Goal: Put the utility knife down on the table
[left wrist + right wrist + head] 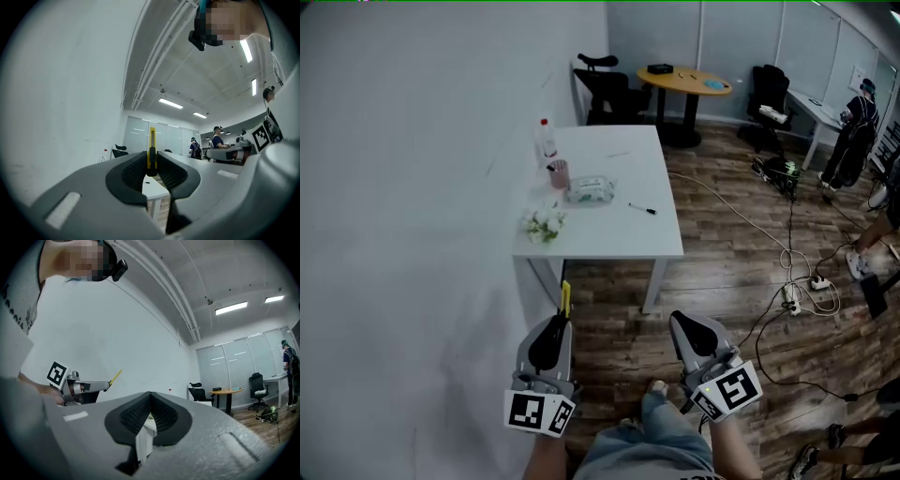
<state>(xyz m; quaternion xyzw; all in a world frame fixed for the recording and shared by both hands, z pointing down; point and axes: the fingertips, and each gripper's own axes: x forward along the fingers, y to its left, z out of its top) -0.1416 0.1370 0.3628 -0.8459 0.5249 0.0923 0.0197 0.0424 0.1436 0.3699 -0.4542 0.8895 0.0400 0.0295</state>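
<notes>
- Two grippers hang low over the wood floor point(722, 244): the left gripper point(561, 321) at 7 o'clock in the head view, the right gripper point(679, 323) at 5 o'clock.
- One yellow utility knife point(152, 143) stands upright, clamped between the left fingers point(135, 172), in the air and well apart from the table.
- The right fingers point(133, 416) are pressed together, with nothing between them.
- One white table point(619, 169) stands at 12 o'clock from the grippers. It carries one bottle point(545, 141), one pink cup point(560, 173), one wipes pack point(589, 190), one pen point(642, 208) and one bunch of white flowers point(544, 223).
</notes>
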